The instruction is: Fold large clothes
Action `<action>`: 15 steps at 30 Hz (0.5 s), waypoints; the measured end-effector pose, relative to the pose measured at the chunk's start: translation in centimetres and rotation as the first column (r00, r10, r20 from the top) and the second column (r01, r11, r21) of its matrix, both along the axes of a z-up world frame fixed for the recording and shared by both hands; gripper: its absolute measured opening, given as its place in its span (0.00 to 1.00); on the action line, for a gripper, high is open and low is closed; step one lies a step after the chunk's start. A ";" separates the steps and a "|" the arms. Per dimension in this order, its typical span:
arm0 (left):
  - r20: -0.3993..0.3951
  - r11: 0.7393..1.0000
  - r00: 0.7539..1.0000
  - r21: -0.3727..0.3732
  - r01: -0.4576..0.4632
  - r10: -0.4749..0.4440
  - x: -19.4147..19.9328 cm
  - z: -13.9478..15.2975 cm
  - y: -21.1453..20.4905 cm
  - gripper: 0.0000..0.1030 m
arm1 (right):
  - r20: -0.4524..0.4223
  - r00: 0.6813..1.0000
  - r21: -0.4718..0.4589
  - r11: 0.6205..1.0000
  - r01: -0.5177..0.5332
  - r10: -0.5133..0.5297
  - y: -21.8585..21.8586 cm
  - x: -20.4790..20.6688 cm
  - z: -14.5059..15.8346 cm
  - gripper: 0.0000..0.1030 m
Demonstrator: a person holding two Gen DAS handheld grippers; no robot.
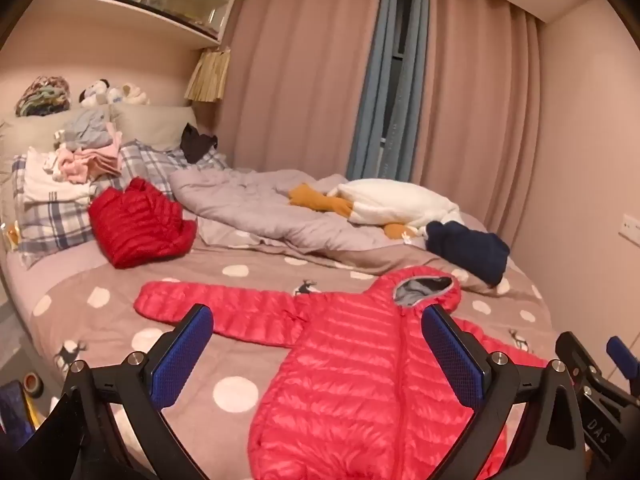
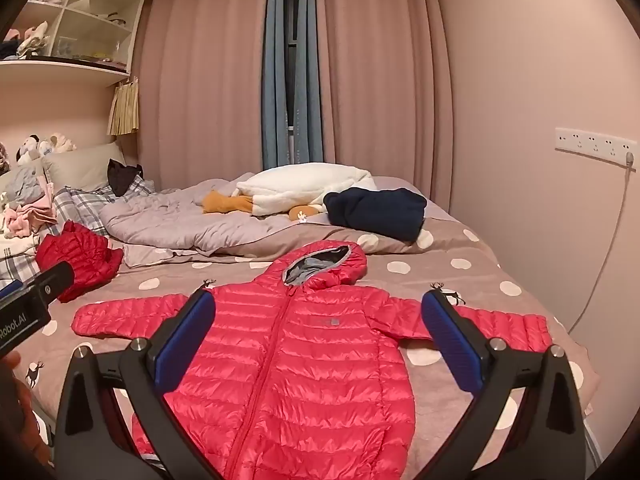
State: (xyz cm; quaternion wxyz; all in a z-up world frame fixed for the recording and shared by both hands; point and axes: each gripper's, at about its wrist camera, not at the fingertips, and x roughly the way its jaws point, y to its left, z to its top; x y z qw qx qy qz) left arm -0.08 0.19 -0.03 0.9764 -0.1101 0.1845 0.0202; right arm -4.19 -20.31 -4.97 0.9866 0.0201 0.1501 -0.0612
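Note:
A red hooded puffer jacket lies flat on the dotted bedspread, front up, zipped, both sleeves spread out. It also shows in the right wrist view. My left gripper is open and empty, above the jacket's left side. My right gripper is open and empty, above the jacket's chest. The right gripper's fingers show at the right edge of the left wrist view. The left gripper's body shows at the left edge of the right wrist view.
A folded darker red jacket lies at the back left, by a plaid pillow stacked with clothes. A crumpled grey duvet, a white goose plush and a navy garment lie behind. A wall borders the right.

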 end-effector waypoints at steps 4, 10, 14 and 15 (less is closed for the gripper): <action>0.035 0.999 0.999 0.029 0.016 -0.017 -0.4 0.7 0.2 1.00 | 0.002 1.000 0.010 1.000 0.003 -0.003 0.1 -0.2 -0.1 1.00; 0.067 0.993 0.998 0.116 -0.008 0.000 -0.3 0.1 -1.2 1.00 | -0.003 1.000 0.009 1.000 0.025 -0.025 -0.2 -0.2 -0.6 1.00; 0.056 0.996 0.998 0.087 0.015 -0.020 -0.2 -0.1 -0.8 1.00 | -0.014 0.999 0.027 0.999 0.045 -0.044 -0.3 0.4 -1.2 1.00; 0.061 0.996 0.998 0.086 0.020 -0.025 -0.4 0.0 -0.8 1.00 | -0.015 0.999 0.029 0.998 0.049 -0.048 -0.5 0.3 -1.0 1.00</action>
